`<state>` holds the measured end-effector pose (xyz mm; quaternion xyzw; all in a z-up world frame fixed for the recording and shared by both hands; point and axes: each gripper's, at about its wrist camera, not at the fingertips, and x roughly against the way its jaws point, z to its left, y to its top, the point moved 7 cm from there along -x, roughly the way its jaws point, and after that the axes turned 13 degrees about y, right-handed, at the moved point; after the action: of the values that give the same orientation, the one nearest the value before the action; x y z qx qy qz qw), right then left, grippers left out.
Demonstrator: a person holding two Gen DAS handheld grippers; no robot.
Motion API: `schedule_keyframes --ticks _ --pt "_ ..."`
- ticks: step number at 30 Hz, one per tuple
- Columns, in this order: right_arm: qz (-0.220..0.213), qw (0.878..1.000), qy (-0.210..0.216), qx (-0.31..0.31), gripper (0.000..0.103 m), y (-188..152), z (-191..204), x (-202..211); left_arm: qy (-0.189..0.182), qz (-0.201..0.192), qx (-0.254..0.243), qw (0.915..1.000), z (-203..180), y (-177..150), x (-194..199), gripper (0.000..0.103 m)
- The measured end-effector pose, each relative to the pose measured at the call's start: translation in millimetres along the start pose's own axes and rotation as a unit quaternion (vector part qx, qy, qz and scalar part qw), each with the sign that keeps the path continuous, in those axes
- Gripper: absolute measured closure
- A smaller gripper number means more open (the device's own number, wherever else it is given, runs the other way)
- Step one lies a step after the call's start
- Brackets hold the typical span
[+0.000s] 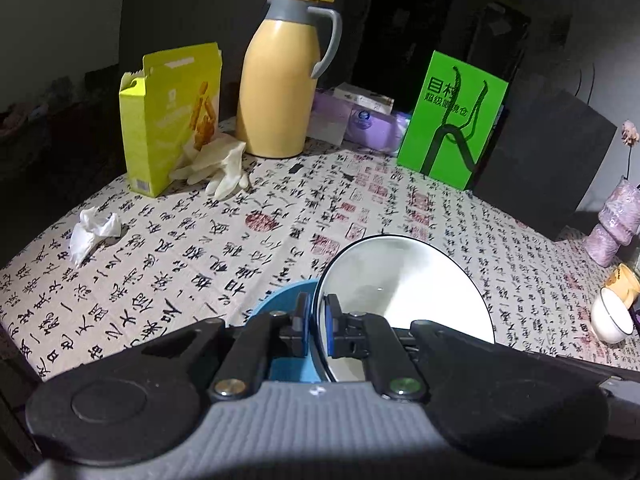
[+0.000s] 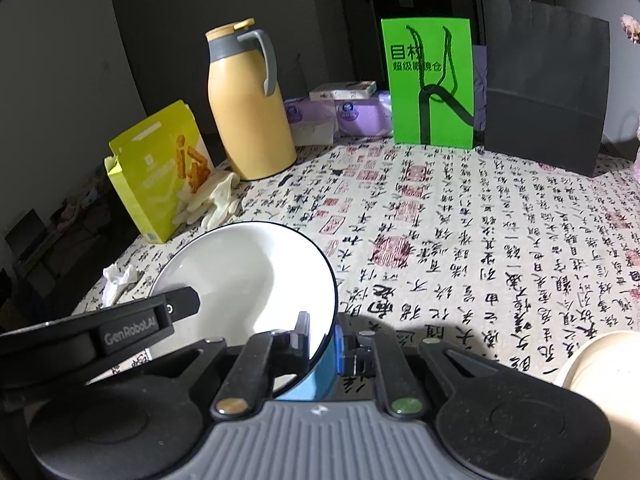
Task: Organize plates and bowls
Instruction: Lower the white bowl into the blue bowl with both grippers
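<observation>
Left gripper (image 1: 317, 330): black linkage arms, blue pads on the fingers (image 1: 330, 330), grey ribbed body, brass screw at 7 o'clock, silver-green one at 5. Right gripper (image 2: 323, 340): same build; "GenRobot.AI" lettering shows on the left one's arm.

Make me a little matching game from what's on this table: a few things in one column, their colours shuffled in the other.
Things:
1. thermos jug
2. paper bag with the rope handle
3. tissue packs
4. rubber gloves

Colours:
A. purple
B. cream white
C. mustard yellow with a grey handle
D. bright green

Pairs: 1-C, 2-D, 3-A, 4-B
</observation>
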<state>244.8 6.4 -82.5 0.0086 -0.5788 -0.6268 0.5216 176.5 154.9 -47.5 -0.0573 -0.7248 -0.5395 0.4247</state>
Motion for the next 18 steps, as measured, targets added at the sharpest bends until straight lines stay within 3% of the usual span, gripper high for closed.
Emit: schedule_keyframes --ticks 18 --pt "0.048 0.999 -0.009 0.012 0.091 -22 5 -32 0.006 0.042 -0.025 0.9988 12 -20 -31 0.096"
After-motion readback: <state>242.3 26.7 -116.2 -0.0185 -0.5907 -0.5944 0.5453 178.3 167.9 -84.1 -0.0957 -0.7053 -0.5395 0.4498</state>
